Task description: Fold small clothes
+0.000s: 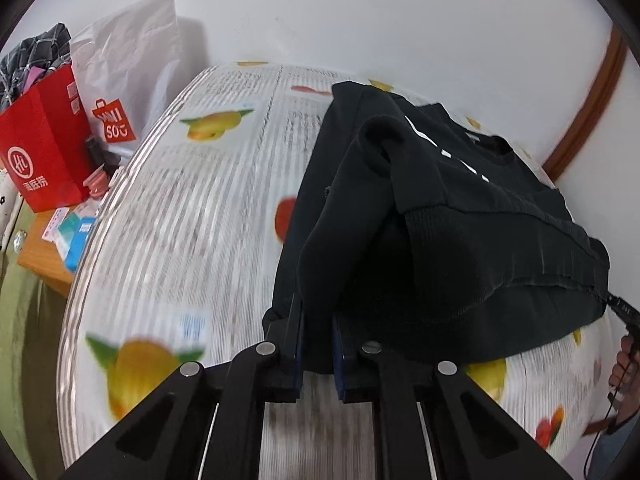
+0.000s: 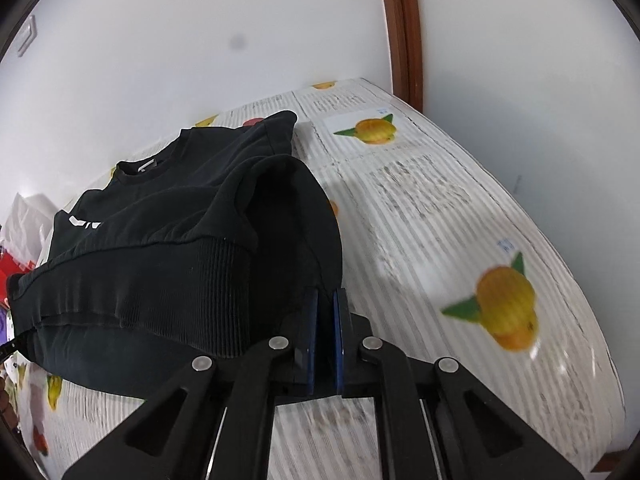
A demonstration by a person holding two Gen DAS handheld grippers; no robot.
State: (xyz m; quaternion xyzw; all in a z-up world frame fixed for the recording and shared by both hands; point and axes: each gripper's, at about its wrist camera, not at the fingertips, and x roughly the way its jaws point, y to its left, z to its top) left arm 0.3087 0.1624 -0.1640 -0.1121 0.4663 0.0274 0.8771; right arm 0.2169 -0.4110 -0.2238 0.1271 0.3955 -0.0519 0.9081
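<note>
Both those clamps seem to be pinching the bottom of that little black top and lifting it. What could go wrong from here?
Two likely slips. The left hand-held gripper and right hand-held gripper each pinch only a small bit of the black sweatshirt, so the cloth could slide out mid-fold. Also, one sleeve is already bunched on top, so the fold may come out lumpy or crooked on the fruit-print tablecloth.

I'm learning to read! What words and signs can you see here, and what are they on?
"MINISO": red logo on the white bag.
"HL" in a circle: red bag; the characters beneath are too blurred to read.
White letters on the black sweater: partly hidden, unreadable.
Print on the tablecloth: blurred, unreadable.
Boxes beside the red bag: too small.
</note>
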